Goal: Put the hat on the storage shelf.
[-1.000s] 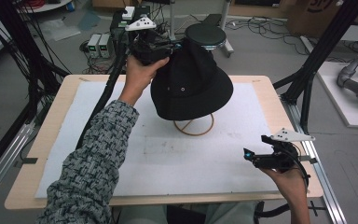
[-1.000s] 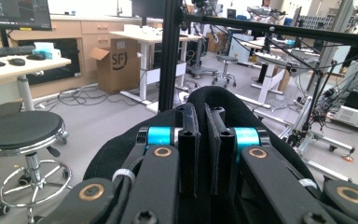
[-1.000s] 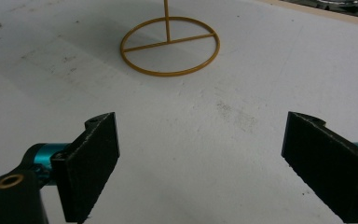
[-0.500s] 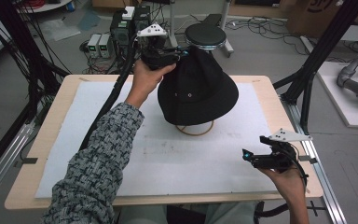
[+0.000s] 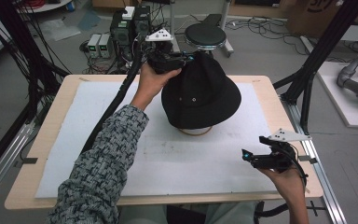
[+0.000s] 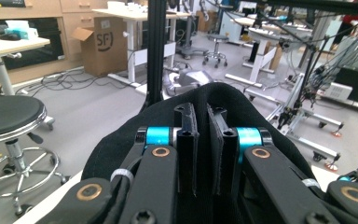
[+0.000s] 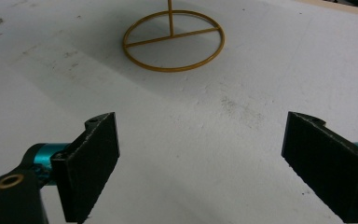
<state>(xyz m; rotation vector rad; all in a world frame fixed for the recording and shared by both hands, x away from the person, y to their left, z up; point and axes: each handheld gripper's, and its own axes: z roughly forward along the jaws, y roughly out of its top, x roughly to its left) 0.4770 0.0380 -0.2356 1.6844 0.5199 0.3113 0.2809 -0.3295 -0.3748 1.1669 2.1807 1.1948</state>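
My left gripper (image 5: 185, 60) pinches the far brim of the black fabric bucket hat (image 5: 200, 93), held over the gold wire ring stand (image 7: 173, 41). Right gripper (image 5: 249, 157) gapes wide, empty, near the white mat's (image 5: 121, 154) edge, well apart.

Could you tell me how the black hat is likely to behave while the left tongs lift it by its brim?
The black hat is probably soft: it looks like cloth, so it may droop from the left tongs, shut on its edge. It seems light, held by one pinch. The thin gold stand under it might tip if the hat drags.
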